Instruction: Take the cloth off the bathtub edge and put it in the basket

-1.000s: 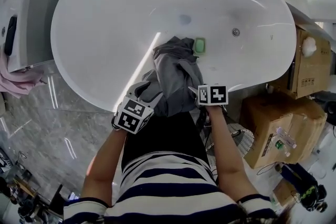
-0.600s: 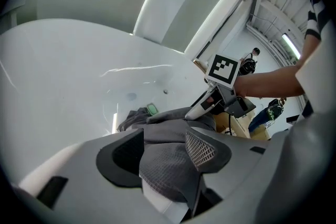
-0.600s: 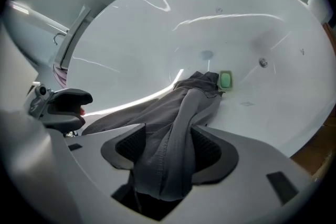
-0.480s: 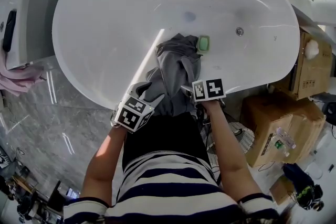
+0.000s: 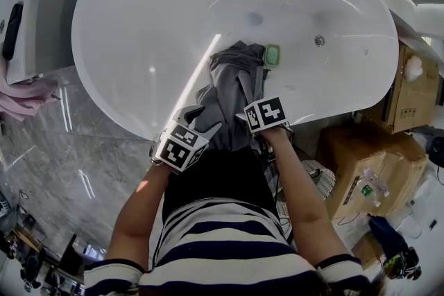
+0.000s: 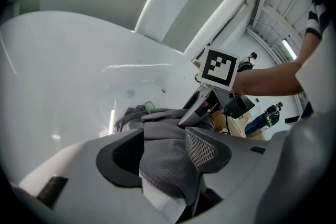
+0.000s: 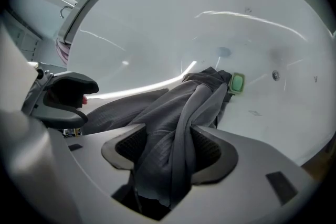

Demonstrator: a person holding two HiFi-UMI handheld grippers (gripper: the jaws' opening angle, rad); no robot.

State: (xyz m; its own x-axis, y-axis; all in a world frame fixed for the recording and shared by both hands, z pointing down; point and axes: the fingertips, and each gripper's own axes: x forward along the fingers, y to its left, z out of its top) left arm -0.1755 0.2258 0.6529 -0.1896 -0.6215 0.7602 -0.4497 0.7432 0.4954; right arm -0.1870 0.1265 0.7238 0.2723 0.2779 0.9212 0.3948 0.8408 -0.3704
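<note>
Starting at the left: the left gripper [image 6: 164, 148] is held wide open, with the grey cloth [image 5: 232, 90] lying loose between its pads, nothing pinched. The cloth is still draped over the bathtub [image 5: 139, 31] edge, far end down inside by a green soap-like thing [image 5: 272, 55]. Same story for the right gripper [image 7: 169, 148]: jaws apart, a bunched fold between them. So lifting it off and dropping it in the basket are both left. Pad gaps are shown only by the gripper views. The cardboard boxes [image 5: 374, 163] are shown properly only by the head view, and no basket can be picked out for sure.
</note>
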